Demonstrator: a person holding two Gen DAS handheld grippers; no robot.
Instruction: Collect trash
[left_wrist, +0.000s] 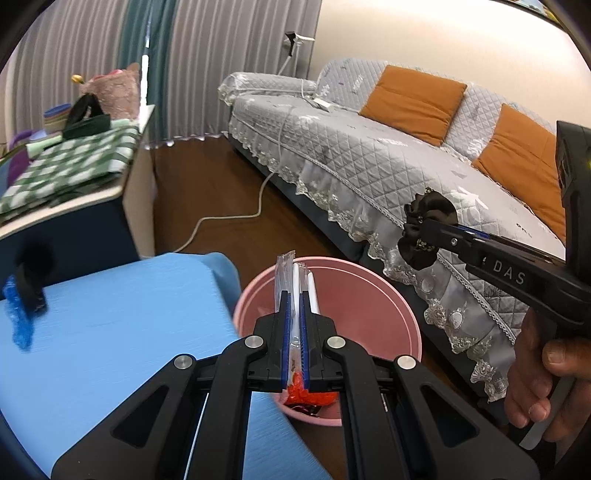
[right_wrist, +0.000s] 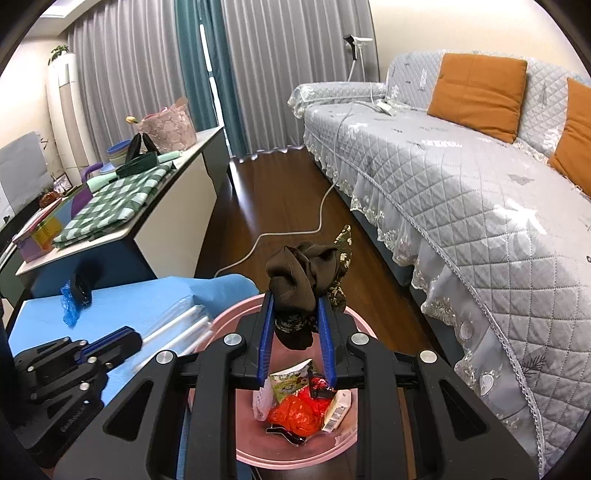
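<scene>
Beside the sofa (right_wrist: 461, 177), the pink bin (right_wrist: 225, 321) stands against the blue table (left_wrist: 110, 314). Both grippers hover over the bin, so the drop looks due. The right gripper (right_wrist: 295, 328) is clamped on a dark cloth wad (right_wrist: 299, 280); the left gripper (left_wrist: 294, 332) is pinched tight on clear-wrapped straws (left_wrist: 291, 280). Next, each must part its jaws squarely above the bin. Only the right view shows the wrappers (right_wrist: 303, 402) piled in the bin; only the left shows the person's hand (left_wrist: 543, 373).
</scene>
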